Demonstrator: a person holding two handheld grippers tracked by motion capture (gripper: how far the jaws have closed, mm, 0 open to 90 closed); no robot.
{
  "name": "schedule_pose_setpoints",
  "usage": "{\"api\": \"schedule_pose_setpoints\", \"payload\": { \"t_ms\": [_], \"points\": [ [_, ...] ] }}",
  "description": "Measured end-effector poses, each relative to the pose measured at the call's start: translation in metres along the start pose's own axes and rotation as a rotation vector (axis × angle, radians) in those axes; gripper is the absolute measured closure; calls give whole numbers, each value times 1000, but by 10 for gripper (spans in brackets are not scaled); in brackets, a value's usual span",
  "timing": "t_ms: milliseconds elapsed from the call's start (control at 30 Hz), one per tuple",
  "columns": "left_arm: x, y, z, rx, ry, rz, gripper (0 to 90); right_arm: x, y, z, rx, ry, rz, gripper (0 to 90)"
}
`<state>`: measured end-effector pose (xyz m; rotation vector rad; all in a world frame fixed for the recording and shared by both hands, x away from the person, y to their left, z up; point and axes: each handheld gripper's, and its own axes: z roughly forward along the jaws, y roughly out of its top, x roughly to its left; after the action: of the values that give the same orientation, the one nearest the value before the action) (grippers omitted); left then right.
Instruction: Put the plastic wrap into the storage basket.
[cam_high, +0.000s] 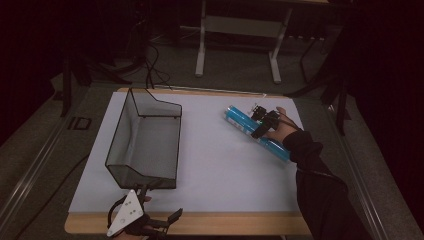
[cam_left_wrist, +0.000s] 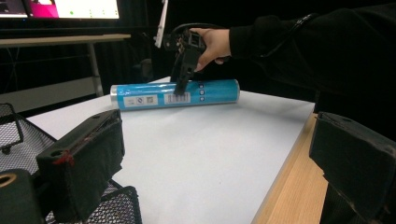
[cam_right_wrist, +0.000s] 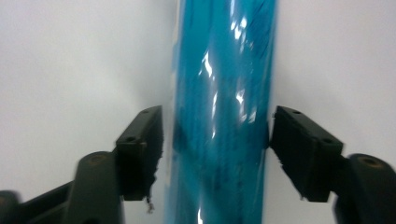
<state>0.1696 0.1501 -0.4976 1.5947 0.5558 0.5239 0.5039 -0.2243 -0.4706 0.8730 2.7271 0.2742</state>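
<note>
- At table right, right gripper (cam_right_wrist: 215, 149): jaws straddle blue tube (cam_right_wrist: 222, 112), spread slightly wider than it, not yet clamping.
- Left gripper (cam_left_wrist: 215, 172): jaws wide apart, holding nothing, beside wire basket (cam_high: 145, 140).

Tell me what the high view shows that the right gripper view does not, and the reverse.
The high view alone shows the wire basket at the table's left, the left gripper open at the near edge, and the whole blue tube lying flat. The right gripper view alone shows, up close, a small gap between each of the right gripper's fingers and the tube. Both show the tube on the white table with the right gripper astride it.
</note>
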Motion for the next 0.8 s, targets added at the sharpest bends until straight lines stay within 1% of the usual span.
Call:
{"api": "schedule_pose_setpoints", "payload": {
  "t_ms": [33, 100, 133, 167, 300, 367, 400, 467, 500, 567, 667, 733, 767, 800],
  "points": [
    [0, 0, 0, 0, 0, 0, 38, -3, -2, 3, 31, 5, 13, 307],
    [0, 0, 0, 1, -2, 1, 38, -5, -3, 6, 42, 29, 35, 292],
    [0, 0, 0, 1, -2, 1, 38, -5, -3, 6, 42, 29, 35, 292],
    [0, 0, 0, 2, -5, 1, 38, -7, -4, 11, 55, 36, 44, 300],
    [0, -1, 1, 5, -7, 1, 38, -7, -3, 17, 68, 32, 46, 300],
    [0, -1, 1, 6, -9, 1, 38, -8, -2, 19, 71, 37, 55, 300],
    [0, -1, 1, 6, -11, 1, 38, -8, -2, 19, 73, 38, 47, 302],
    [0, -1, 1, 7, -13, 1, 38, -10, -1, 21, 77, 54, 58, 303],
    [0, -1, 1, 7, -14, 1, 38, -11, -1, 22, 79, 59, 54, 303],
    [0, -1, 1, 8, -17, -3, 38, -12, 0, 24, 84, 66, 61, 302],
    [0, -2, 2, 11, -20, -5, 38, -10, 1, 31, 98, 56, 53, 304],
    [0, -2, 2, 11, -20, -4, 38, -9, 3, 35, 103, 62, 41, 308],
    [0, -2, 2, 12, -22, -5, 38, -8, 4, 35, 109, 62, 43, 311],
    [0, -2, 2, 11, -22, -5, 38, -9, 4, 35, 114, 67, 56, 314]
  ]
}}
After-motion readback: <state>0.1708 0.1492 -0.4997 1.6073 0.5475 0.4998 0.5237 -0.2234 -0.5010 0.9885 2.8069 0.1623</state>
